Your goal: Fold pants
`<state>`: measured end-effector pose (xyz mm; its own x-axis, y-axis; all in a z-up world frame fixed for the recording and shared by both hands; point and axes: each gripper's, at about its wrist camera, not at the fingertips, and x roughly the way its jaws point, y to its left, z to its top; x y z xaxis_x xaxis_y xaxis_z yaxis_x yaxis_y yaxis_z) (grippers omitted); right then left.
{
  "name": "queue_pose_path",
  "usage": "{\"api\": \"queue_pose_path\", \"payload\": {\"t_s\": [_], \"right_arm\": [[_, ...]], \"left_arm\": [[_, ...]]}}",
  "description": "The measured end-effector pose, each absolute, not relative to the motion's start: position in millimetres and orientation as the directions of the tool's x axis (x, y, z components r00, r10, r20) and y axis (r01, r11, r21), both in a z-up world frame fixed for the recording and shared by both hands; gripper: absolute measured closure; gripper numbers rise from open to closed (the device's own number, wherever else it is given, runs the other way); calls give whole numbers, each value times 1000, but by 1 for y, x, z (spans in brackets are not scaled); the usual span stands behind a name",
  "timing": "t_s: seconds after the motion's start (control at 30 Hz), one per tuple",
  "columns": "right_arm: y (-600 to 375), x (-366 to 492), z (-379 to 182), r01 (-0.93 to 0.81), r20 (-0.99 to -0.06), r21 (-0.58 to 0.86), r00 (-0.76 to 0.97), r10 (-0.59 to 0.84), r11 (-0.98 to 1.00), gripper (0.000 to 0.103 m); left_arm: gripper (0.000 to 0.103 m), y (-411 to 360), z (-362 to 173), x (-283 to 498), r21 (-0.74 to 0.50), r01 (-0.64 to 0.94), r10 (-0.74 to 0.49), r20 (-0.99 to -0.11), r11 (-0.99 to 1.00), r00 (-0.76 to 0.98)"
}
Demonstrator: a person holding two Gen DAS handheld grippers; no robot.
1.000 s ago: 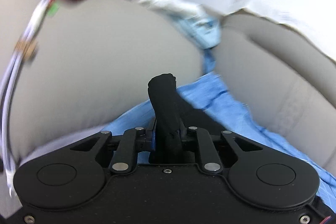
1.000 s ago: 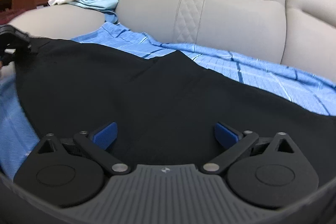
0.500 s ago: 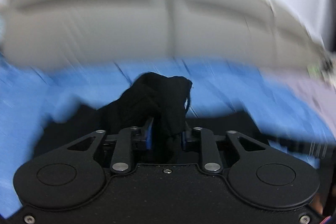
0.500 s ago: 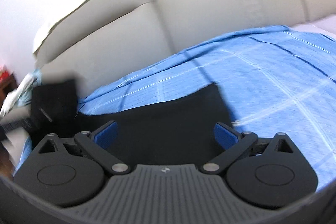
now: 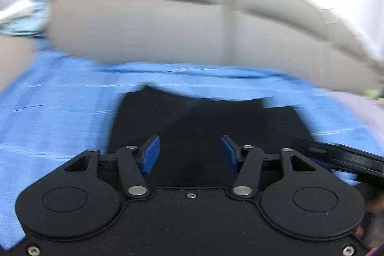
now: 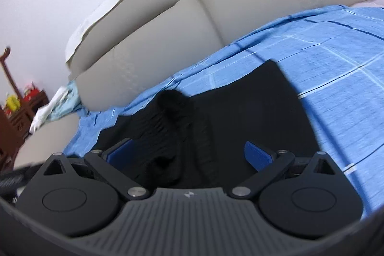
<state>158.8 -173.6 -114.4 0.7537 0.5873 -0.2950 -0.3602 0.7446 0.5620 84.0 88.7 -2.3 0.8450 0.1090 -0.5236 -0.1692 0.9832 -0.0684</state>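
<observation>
Our left gripper [image 5: 189,151] hangs with fingers spread wide, nothing between them, over the pants [image 5: 208,121] lying on the blue sheet [image 5: 60,112] of the sofa [image 5: 144,32]. Our right gripper [image 6: 189,155] is spread too, above a bunched fold of the pants [image 6: 240,112].

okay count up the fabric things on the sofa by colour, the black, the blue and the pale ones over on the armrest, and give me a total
Black: 1, the pants
Blue: 1, the checked sheet spread over the seat
Pale white and light blue: 1 bundle of cloth on the armrest; too small to tell how many pieces
Total: 3
</observation>
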Motion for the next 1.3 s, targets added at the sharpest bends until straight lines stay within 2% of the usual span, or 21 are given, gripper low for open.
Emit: {"api": "queue_pose_path", "payload": {"t_s": [0.07,0.17,0.2,0.23,0.27,0.3,0.33,0.37,0.47,0.5,0.6,0.7,0.73,0.77,0.83,0.9,1.0,1.2,1.27,1.3], "right_arm": [[-153,157,-116,-385,-332,521,731,596,762,0],[-123,156,-118,-381,-382,433,744,549,817,3],[-117,158,-119,-359,-386,426,758,526,831,14],[-112,159,-119,-332,-383,419,780,495,845,40],[-110,162,-117,-320,-383,421,786,486,849,49],[-112,166,-114,-306,-383,453,781,493,837,54],[-116,168,-112,-303,-379,488,772,511,818,65],[-119,167,-108,-301,-373,490,776,509,818,69],[-137,150,-91,-274,-342,409,839,424,870,83],[-144,143,-86,-251,-332,377,862,383,892,84],[-165,137,-85,-180,-351,338,886,301,924,84],[-179,138,-98,-96,-427,291,878,219,952,81],[-180,138,-102,-79,-448,277,871,201,958,73],[-182,140,-105,-77,-468,263,861,197,962,55],[-184,142,-104,-123,-453,267,860,237,956,28],[-194,144,-98,-185,-385,302,874,297,935,15],[-200,170,-87,-242,-340,292,878,336,925,8],[-184,247,-102,-393,-432,323,748,504,861,7],[-177,257,-106,-428,-430,370,707,561,824,12],[-172,257,-105,-434,-432,352,710,555,829,24]], "left_arm": [[61,103,-14,86,-10,-268,219,-545,963,809],[64,119,-34,95,-16,-321,249,-596,947,763],[64,122,-39,95,-26,-329,245,-612,944,752],[64,120,-43,93,-25,-330,246,-613,944,751],[64,117,-44,94,-19,-323,246,-608,946,755],[63,113,-44,93,-9,-310,242,-603,951,760],[63,110,-44,91,-6,-293,231,-600,956,766],[63,106,-41,89,-9,-274,214,-598,962,772],[64,93,-36,88,-20,-210,158,-593,977,789],[64,90,-36,88,-25,-188,136,-596,982,792],[64,75,-37,86,-33,-149,97,-613,988,784],[64,67,-40,89,-29,-126,80,-629,992,773],[64,65,-40,88,-27,-116,73,-630,993,774],[63,65,-39,87,-23,-110,72,-628,994,775],[62,65,-40,88,-3,-109,83,-628,994,774],[62,68,-45,90,22,-119,105,-641,993,760],[61,71,-52,89,28,-119,109,-639,993,761],[61,70,-54,87,42,-116,116,-634,992,765],[61,70,-55,86,49,-120,124,-630,992,767],[61,69,-55,86,53,-123,129,-628,991,768]]}}
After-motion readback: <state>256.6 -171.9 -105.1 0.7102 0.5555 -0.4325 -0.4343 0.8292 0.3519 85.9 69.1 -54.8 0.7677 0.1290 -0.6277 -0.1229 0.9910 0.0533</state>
